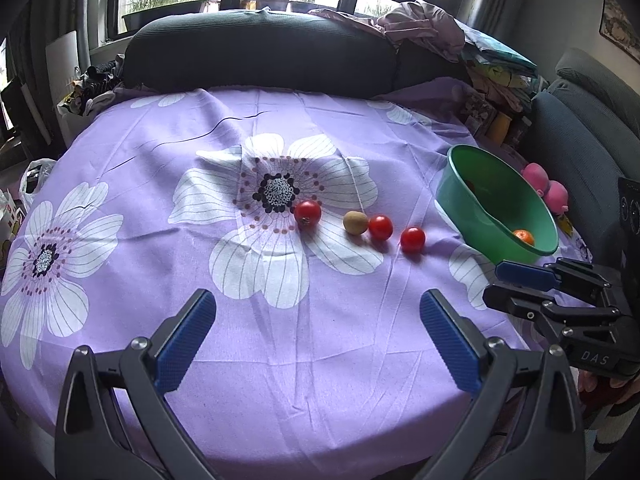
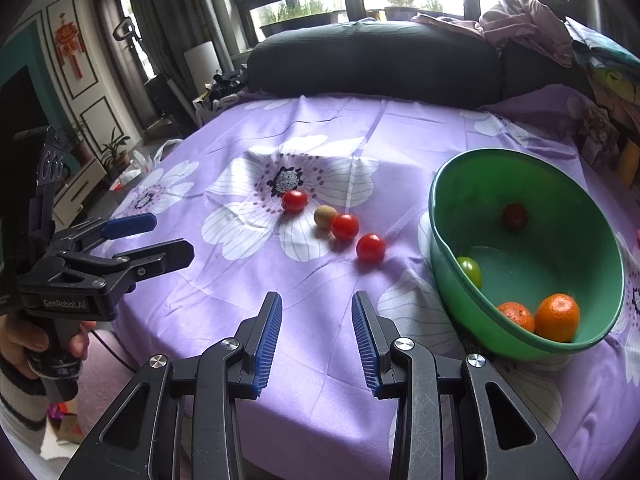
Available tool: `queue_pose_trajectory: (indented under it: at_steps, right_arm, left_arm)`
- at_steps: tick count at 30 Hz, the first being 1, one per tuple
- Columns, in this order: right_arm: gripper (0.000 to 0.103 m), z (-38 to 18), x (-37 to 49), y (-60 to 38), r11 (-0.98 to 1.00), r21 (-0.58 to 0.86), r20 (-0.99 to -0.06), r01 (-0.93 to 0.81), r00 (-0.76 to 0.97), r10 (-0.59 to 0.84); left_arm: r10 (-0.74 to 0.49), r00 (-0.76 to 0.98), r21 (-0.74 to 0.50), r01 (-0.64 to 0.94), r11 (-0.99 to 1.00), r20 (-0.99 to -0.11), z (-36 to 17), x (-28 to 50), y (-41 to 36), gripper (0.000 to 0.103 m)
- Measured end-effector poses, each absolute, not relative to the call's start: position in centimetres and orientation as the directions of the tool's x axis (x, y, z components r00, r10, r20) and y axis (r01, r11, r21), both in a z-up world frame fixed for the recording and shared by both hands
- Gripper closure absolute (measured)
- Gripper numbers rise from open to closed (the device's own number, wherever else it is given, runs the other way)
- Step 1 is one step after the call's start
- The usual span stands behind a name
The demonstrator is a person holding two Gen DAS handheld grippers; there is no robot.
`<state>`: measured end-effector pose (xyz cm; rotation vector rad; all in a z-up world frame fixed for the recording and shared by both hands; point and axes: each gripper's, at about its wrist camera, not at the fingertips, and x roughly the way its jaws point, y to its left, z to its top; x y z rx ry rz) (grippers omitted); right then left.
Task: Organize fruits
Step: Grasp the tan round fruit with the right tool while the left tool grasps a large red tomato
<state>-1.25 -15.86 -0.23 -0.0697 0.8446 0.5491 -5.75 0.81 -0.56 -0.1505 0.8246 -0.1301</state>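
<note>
Three red tomatoes (image 1: pixel 308 213) (image 1: pixel 380 227) (image 1: pixel 413 239) and a brownish kiwi (image 1: pixel 355 222) lie in a row on the purple flowered cloth (image 1: pixel 280 340). To their right a green bowl (image 2: pixel 540 184) holds two oranges (image 2: pixel 557 317), a green fruit (image 2: pixel 470 271) and a dark red fruit (image 2: pixel 515 216). My left gripper (image 1: pixel 318 300) hovers wide open and bare over the cloth, well short of the row. My right gripper (image 2: pixel 317 300) stands open with a narrow gap, nothing between its fingers, just left of the bowl's near side. Each gripper shows in the other's view: left gripper (image 2: pixel 172 236), right gripper (image 1: pixel 493 282).
A dark cushion (image 1: pixel 260 52) lines the table's far edge, with piled clothes (image 1: pixel 420 28) at the back right. Pink toys (image 1: pixel 546 186) sit behind the bowl. The round table's edge curves close below both grippers. A hand in a striped sleeve (image 2: pixel 24 344) holds the left gripper.
</note>
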Motion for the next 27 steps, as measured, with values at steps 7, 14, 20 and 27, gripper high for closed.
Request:
queue_pose_trajectory:
  at_steps: [7, 14, 20, 27]
  right_arm:
    - [0.067, -1.1, 0.1, -14.9, 0.859, 0.153, -0.747, -0.488, 0.513, 0.424]
    - [0.067, -2.1, 1.3, -14.0, 0.853, 0.155, -0.764, -0.499, 0.487, 0.423]
    - [0.066, -2.7, 3.0, -12.9, 0.843, 0.169, -0.769, -0.51, 0.467, 0.437]
    - [0.067, -2.9, 5.3, -10.9, 0.811, 0.188, -0.77, -0.554, 0.43, 0.471]
  left_arm:
    - [-0.203, 0.664, -0.212, 0.068, 0.975, -0.72, -1.3, -4.6, 1.4, 0.001]
    - [-0.221, 0.641, -0.256, 0.04, 0.966, -0.735, -2.5, -3.0, 2.9, 0.001]
    - [-0.25, 0.618, -0.253, 0.084, 0.964, -0.746, -2.5, -1.4, 2.8, 0.002]
    - [-0.268, 0.598, -0.258, 0.104, 0.96, -0.755, -2.1, 1.3, 3.2, 0.005]
